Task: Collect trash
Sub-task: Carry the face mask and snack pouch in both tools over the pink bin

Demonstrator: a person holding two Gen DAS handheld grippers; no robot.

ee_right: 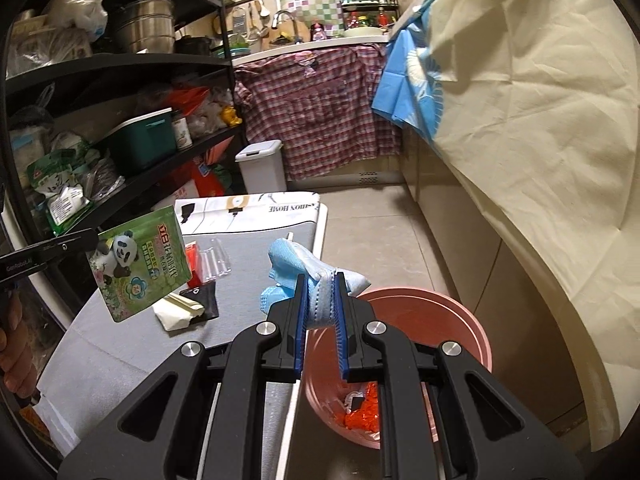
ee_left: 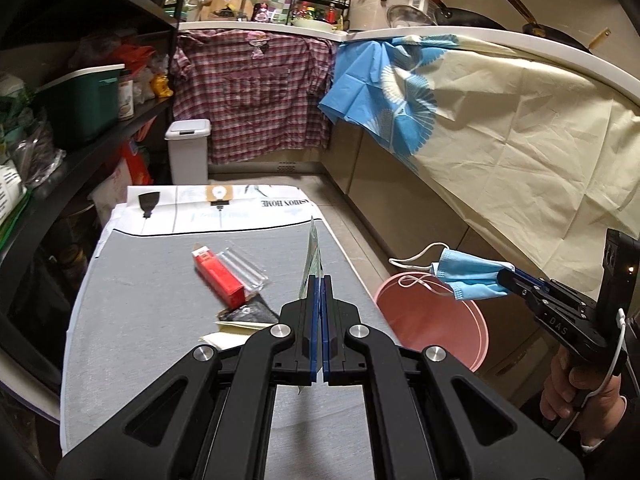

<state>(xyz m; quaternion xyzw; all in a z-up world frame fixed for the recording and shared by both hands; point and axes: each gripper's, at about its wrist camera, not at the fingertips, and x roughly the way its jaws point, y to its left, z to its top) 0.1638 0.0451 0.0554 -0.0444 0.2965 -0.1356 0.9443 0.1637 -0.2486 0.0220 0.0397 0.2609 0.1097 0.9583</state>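
Above the pink bucket point(ee_right: 460, 320), which stands on the floor just beside the counter point(ee_left: 140, 320), the right tongs point(ee_right: 322, 308) are clamped on a blue face mask point(ee_right: 296, 272); its ear loops point(ee_left: 416, 280) dangle over the rim. Well to the side of the bucket, over the counter, the left tongs point(ee_left: 321, 308) are pinched together on a green panda-print packet point(ee_right: 140, 264), held edge-on to their own camera. Inside the bucket lie orange scraps point(ee_right: 362, 412) and other litter.

The step in hand looks like the drop of the mask. To do it well, bring the mask fully over the bucket's opening before parting the tongs, low enough that the light fabric does not drift onto the floor. Watch the loops: they could snag a finger, so a small shake may be needed. The packet should follow the same way.

Left on the counter, farther from the bucket, are a red box point(ee_left: 218, 278), a clear plastic blister point(ee_left: 244, 270), a black wrapper point(ee_left: 250, 314) and a cream paper scrap point(ee_left: 228, 330).
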